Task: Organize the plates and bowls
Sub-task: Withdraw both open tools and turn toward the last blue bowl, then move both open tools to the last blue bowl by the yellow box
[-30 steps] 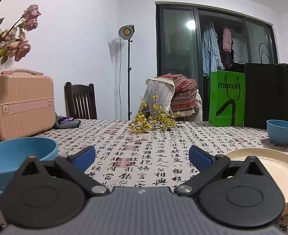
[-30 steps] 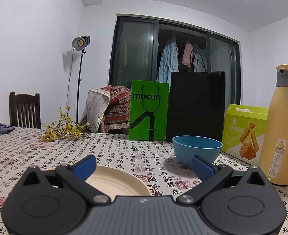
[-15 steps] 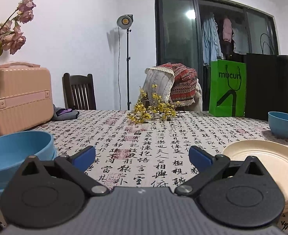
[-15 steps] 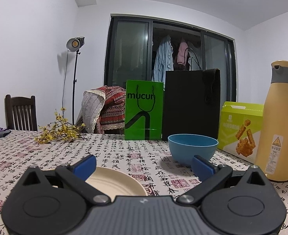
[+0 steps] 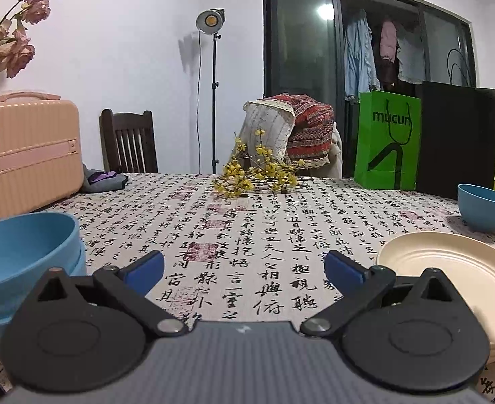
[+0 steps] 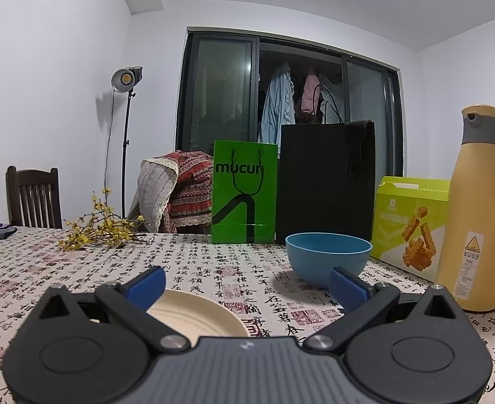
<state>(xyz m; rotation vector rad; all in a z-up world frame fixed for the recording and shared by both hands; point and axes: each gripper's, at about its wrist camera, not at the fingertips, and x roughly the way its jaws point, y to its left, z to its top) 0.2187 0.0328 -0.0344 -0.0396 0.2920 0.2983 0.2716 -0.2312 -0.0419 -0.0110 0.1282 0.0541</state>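
In the left wrist view, stacked blue bowls (image 5: pixel 21 259) sit at the near left and a cream plate stack (image 5: pixel 449 276) at the near right. A single blue bowl (image 5: pixel 483 207) stands farther right. My left gripper (image 5: pixel 244 269) is open over bare tablecloth between bowls and plates, holding nothing. In the right wrist view, the single blue bowl (image 6: pixel 328 257) stands just beyond my open right gripper (image 6: pixel 247 284), ahead of its right finger. The cream plate (image 6: pixel 196 313) lies under the left finger.
A pink suitcase (image 5: pixel 28 151) and dried roses (image 5: pixel 14 43) stand at the left. Yellow flower twigs (image 5: pixel 257 175) lie mid-table. A green bag (image 6: pixel 244 192), black bag (image 6: pixel 326 181), snack box (image 6: pixel 409 222) and tall yellow bottle (image 6: pixel 476 208) line the back and right.
Both cameras have tilted or shifted slightly: the scene sits lower in the left view and the blue bowl looks a little nearer in the right view. Both grippers stay open.
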